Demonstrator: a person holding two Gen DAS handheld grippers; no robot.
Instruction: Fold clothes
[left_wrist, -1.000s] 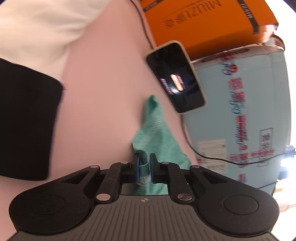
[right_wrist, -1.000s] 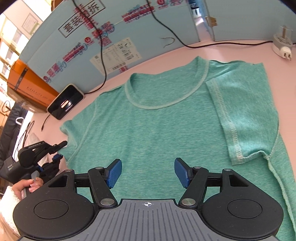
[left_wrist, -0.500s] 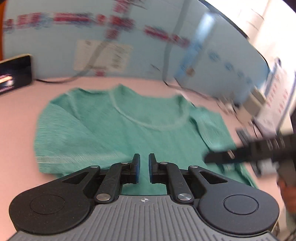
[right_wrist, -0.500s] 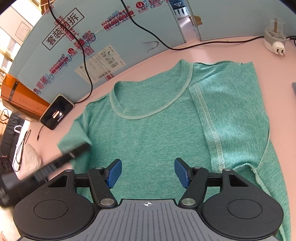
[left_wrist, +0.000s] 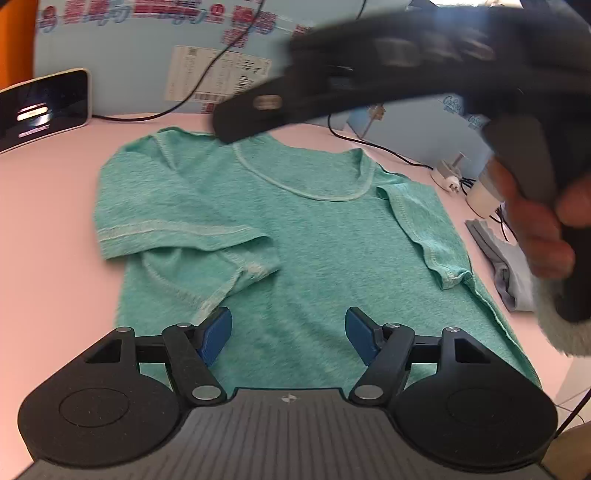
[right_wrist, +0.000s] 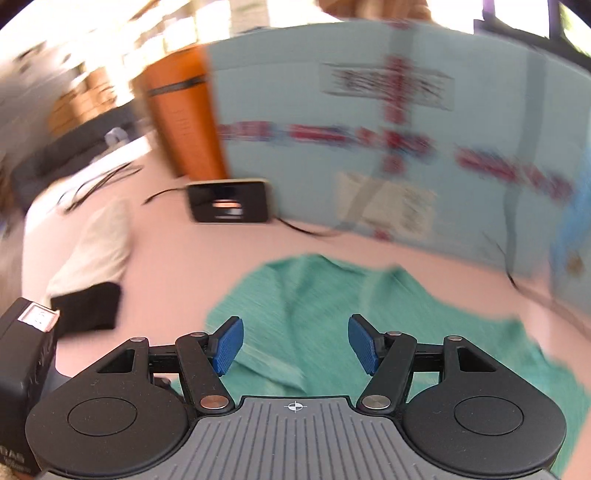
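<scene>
Pink tabletop (left_wrist: 55, 240) is carrying the clutter. Phone (left_wrist: 42, 109) is lying at far left with its screen glowing, dark cable (left_wrist: 199, 85) running up across light-blue carton (left_wrist: 122, 74) printed in red, white shipping label (left_wrist: 218, 79) stuck on its face. White plug adapter (left_wrist: 448, 177) is sitting at right, folded grey cloth (left_wrist: 506, 273) lying nearer. Right wrist view is blurring: orange box (right_wrist: 181, 118) is standing beside the carton, cream-and-black fabric (right_wrist: 92, 266) is lying at left
</scene>
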